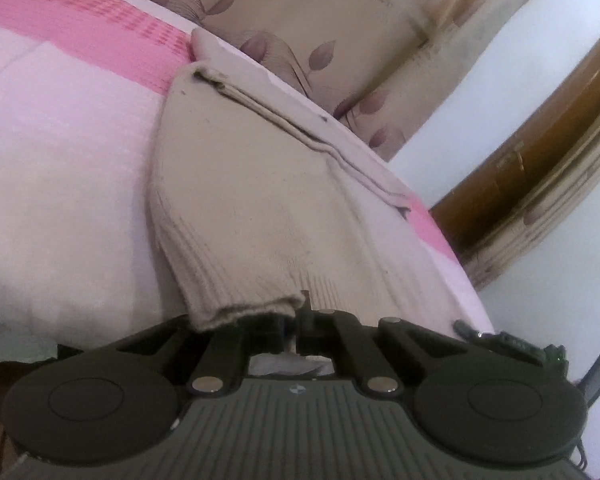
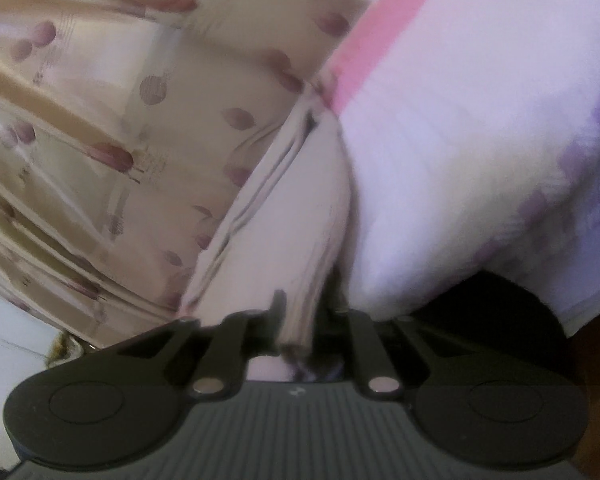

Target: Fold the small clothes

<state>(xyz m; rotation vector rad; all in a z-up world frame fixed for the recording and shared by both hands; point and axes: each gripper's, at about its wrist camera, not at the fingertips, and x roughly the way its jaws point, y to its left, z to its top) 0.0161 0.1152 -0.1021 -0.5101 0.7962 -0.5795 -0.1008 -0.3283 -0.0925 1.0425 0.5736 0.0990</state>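
A beige knitted garment [image 1: 236,184], with a ribbed hem and a stitched seam along its far side, lies flat on a white bed cover [image 1: 60,168] with a pink band, close to the cover's far edge, where a leaf-patterned curtain [image 1: 320,12] hangs. The left gripper [image 1: 300,312] is closed tight on the ribbed hem at the near end. The right gripper [image 2: 296,320] is likewise pinched on a ribbed edge of the garment [image 2: 276,216], which looks blurred in that view.
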